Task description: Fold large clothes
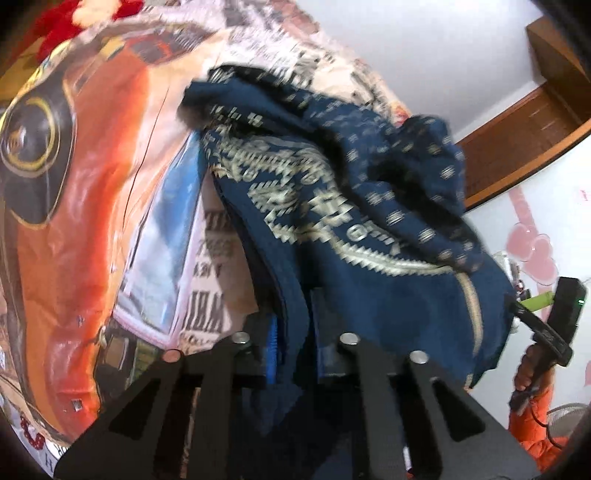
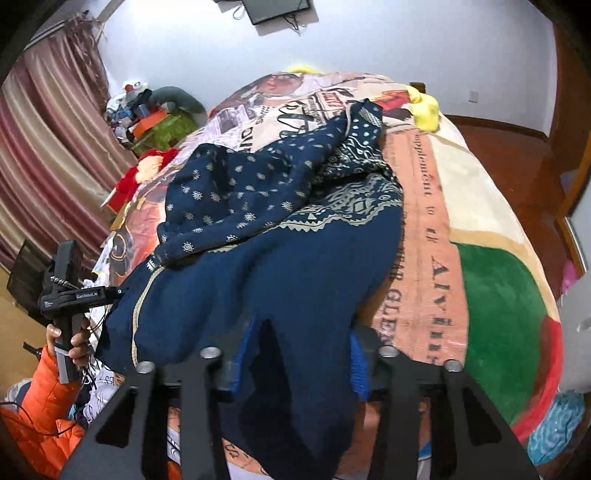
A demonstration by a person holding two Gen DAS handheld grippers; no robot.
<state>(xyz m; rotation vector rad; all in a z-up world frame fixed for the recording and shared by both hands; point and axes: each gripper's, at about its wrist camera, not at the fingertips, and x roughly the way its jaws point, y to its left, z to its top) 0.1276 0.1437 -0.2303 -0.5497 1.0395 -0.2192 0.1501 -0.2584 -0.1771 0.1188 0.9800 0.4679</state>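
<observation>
Clamping the navy garment [image 2: 280, 266], left gripper [image 1: 291, 350] and right gripper [image 2: 295, 354] pinch its edge.

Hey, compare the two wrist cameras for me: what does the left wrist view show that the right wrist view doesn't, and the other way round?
Only the left wrist view shows the right tool from outside, a wooden door frame and pink wall stickers.

Only the right wrist view shows the left tool from outside, striped curtains, a wall-mounted screen, a yellow plush and the wooden floor.

Both show the navy patterned garment crumpled on the printed bedspread, cloth pinched in each tool, and an orange sleeve.
</observation>
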